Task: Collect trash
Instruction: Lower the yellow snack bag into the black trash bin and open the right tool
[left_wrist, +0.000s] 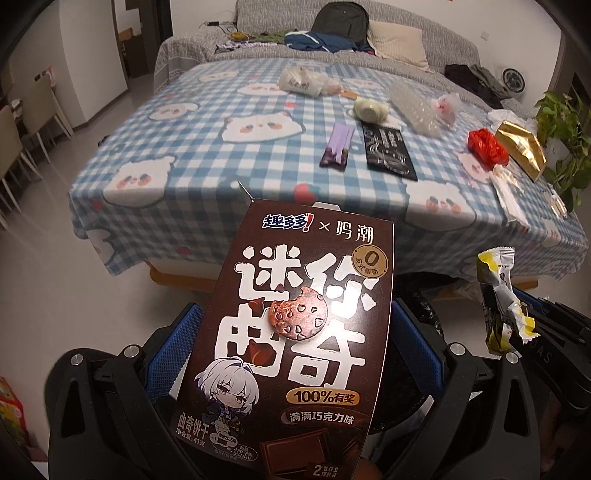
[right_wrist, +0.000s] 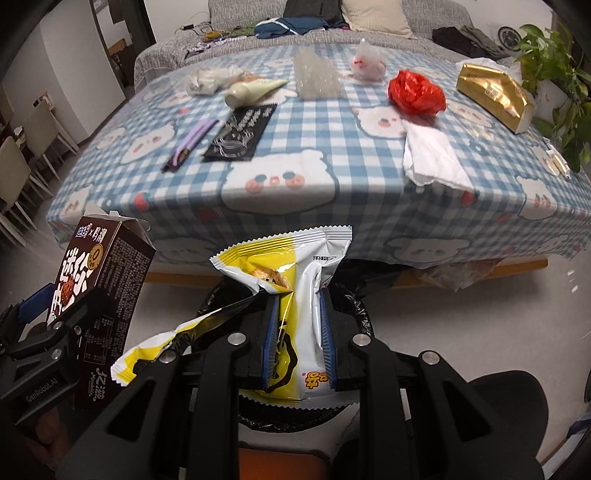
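Observation:
My left gripper is shut on a brown cookie box, held upright in front of the table; the box also shows at the left of the right wrist view. My right gripper is shut on a torn yellow and white snack wrapper, which also shows in the left wrist view. Both are held above a bin lined with a black bag on the floor. More trash lies on the checked table: a red bag, a gold box, a white tissue.
Also on the table are a purple wrapper, a black packet, a cream tube, bubble wrap and crumpled clear bags. A grey sofa with clothes stands behind. Chairs at left, a plant at right.

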